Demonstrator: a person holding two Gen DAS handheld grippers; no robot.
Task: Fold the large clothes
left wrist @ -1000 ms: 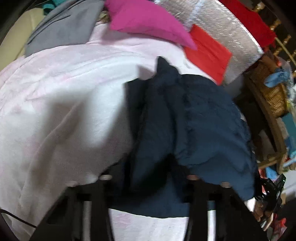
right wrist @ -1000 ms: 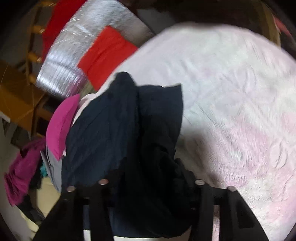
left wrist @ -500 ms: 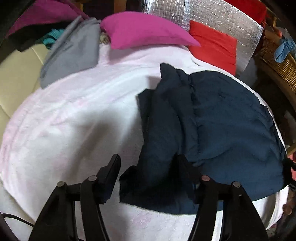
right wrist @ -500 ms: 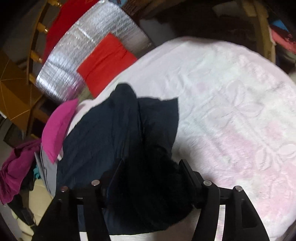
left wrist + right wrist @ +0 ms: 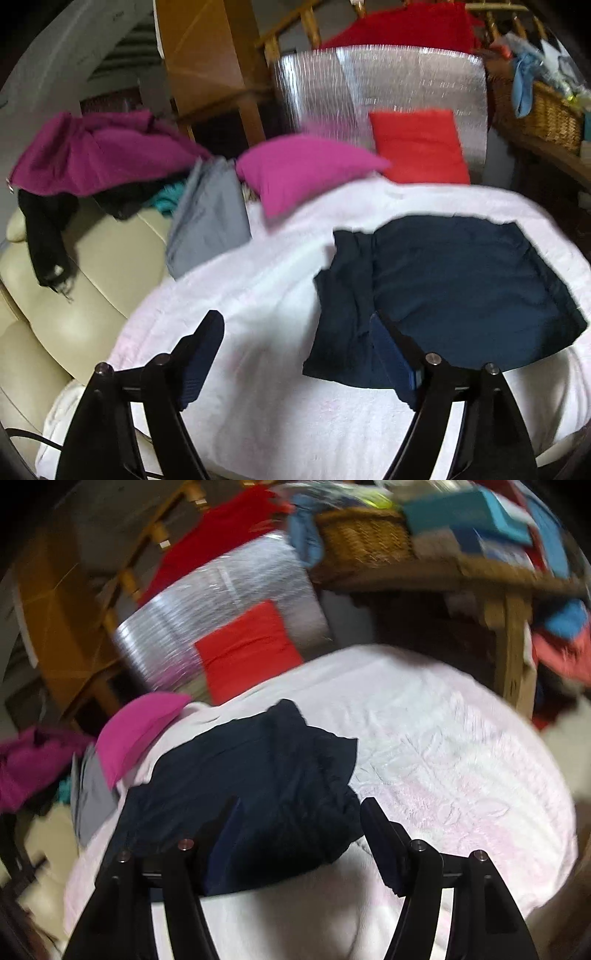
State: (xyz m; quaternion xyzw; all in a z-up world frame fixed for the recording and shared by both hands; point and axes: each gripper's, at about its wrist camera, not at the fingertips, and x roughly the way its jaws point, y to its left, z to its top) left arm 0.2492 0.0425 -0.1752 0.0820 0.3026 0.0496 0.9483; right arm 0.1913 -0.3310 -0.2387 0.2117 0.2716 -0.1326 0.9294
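A dark navy garment lies folded on the pale pink blanket; it also shows in the right wrist view. My left gripper is open and empty, raised above the garment's left edge. My right gripper is open and empty, raised above the garment's near right part. Neither gripper touches the cloth.
A magenta pillow, a grey folded garment and a red cushion against a silver panel lie behind. A cream sofa with purple clothes is at left. A wicker basket sits on a wooden shelf.
Both grippers let go of the navy garment, opened wide and pulled back and up. The garment now lies flat on the blanket.
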